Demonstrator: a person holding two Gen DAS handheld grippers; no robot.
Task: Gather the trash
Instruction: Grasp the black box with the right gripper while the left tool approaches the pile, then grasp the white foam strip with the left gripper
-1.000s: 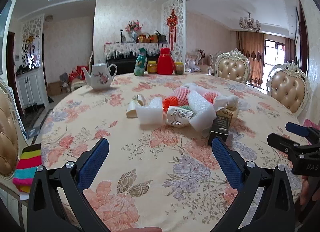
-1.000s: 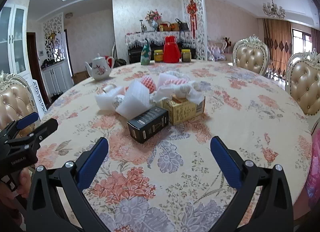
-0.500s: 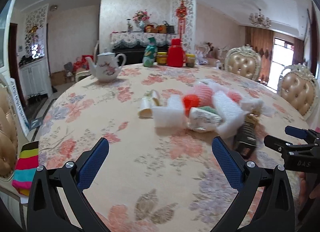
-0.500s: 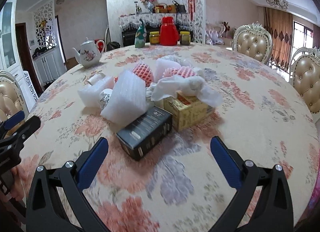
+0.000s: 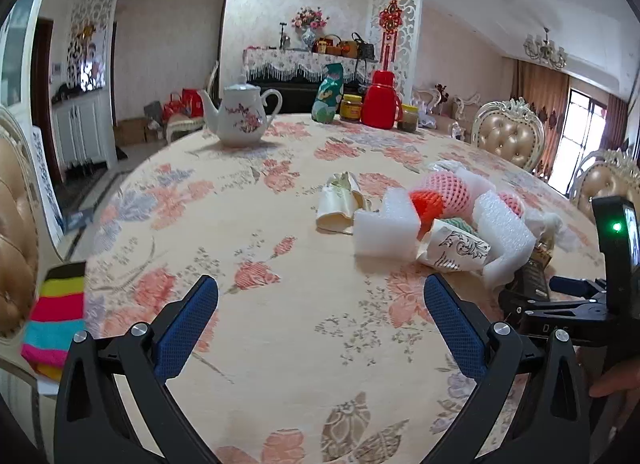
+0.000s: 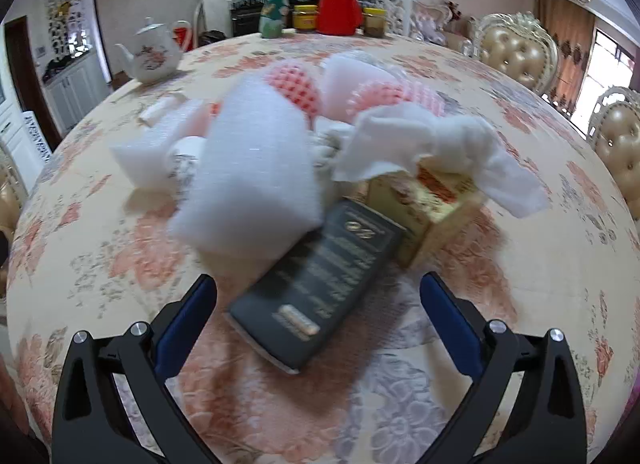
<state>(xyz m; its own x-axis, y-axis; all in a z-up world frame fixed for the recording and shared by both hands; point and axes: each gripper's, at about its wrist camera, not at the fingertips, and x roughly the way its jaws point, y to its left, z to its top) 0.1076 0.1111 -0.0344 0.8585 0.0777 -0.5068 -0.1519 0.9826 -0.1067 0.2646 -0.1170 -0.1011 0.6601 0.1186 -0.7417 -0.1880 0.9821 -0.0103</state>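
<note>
We see the trash heaped on the round table with the floral cloth [image 5: 248, 344]: a black rectangular carton with gold print [image 6: 320, 284], a yellow cardboard box [image 6: 432, 200] draped with crumpled white tissue [image 6: 436, 144], a white ribbed foam sheet [image 6: 256, 168], a white foam block [image 5: 386, 230], pink foam fruit nets [image 6: 298, 88] and a printed paper cup on its side [image 5: 456, 250]. Our right gripper [image 6: 318, 314] hangs just over the black carton, its blue-padded jaws wide but closing, the carton's near end between them and untouched (this view is blurred). Our left gripper [image 5: 322, 320] hovers released over bare cloth, near the foam block. A white floral teapot [image 5: 240, 116] stands well apart
</note>
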